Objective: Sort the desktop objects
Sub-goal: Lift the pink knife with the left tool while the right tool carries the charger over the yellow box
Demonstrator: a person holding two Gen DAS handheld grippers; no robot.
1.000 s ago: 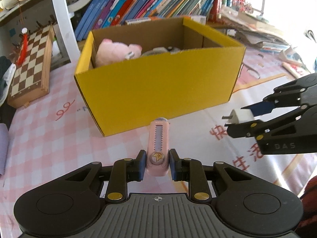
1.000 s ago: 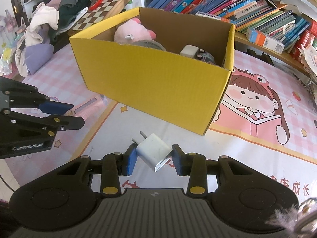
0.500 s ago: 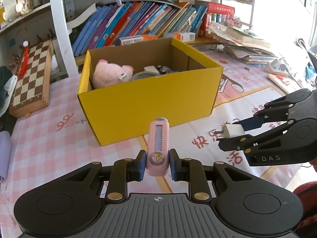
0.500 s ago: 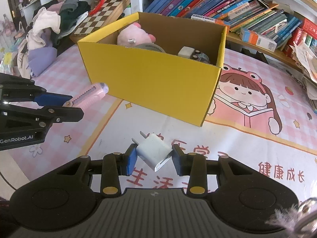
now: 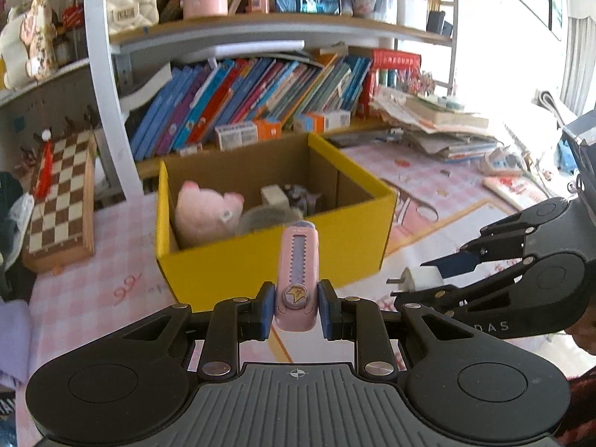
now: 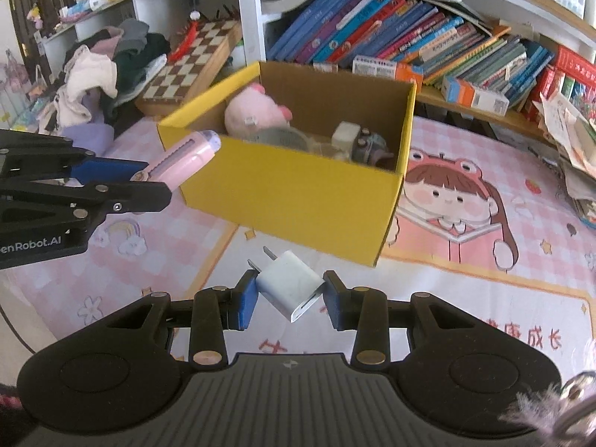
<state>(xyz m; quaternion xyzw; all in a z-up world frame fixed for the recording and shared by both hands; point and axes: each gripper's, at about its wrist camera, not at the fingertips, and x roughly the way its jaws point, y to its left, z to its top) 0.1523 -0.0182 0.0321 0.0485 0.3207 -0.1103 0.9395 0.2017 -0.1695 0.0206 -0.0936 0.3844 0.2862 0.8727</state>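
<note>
Both claws have lifted off the bench, left claw clamping the pink cutter, right claw the white charger, ready for the yellow box.

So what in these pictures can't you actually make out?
- Floor of the yellow box, left wrist view: its front wall and the pink plush hide it.
- Grey things in the box, right wrist view: piled together and partly behind the wall, so I cannot tell what they are.
- Book spines, right wrist view: titles too small.
- Cartoon tablecloth, right wrist view: its print runs under the box and gripper body.
</note>
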